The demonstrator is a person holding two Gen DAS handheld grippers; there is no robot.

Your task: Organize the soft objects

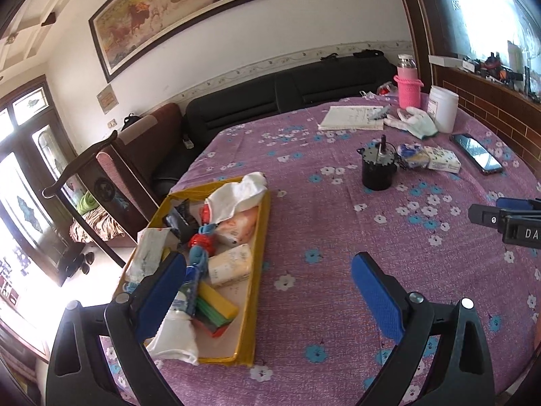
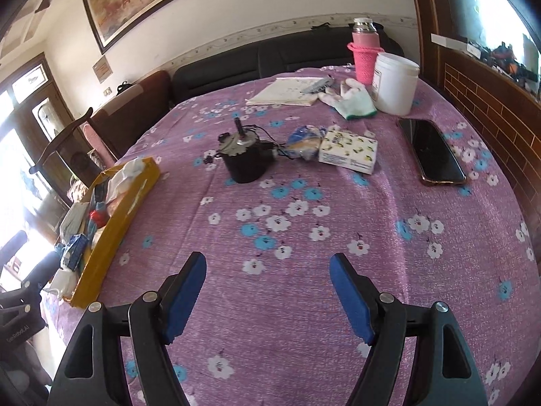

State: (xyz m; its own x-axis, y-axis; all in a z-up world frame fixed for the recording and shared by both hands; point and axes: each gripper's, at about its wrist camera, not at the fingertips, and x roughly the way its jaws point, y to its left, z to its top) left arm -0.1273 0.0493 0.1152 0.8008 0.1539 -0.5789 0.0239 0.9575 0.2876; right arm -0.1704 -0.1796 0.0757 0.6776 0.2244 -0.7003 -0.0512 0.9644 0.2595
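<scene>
A yellow tray (image 1: 260, 257) at the table's left holds soft things: white cloths (image 1: 233, 196), tissue packs (image 1: 230, 265), a blue and red rope toy (image 1: 199, 242) and coloured sponges (image 1: 216, 308). It also shows in the right wrist view (image 2: 111, 240). My left gripper (image 1: 270, 291) is open and empty, its left finger over the tray's near end. My right gripper (image 2: 267, 294) is open and empty above the bare tablecloth. Ahead of it lie a tissue pack (image 2: 348, 149), a blue and yellow packet (image 2: 304, 142) and a white glove (image 2: 355, 101).
A black motor (image 2: 243, 159) with wires stands mid-table. A phone (image 2: 432, 152), a white tub (image 2: 395, 81), a pink flask (image 2: 363, 50) and a notebook (image 2: 287, 91) sit at the far right. A brick ledge (image 2: 490, 108) borders the right. Chairs (image 1: 111, 182) stand left.
</scene>
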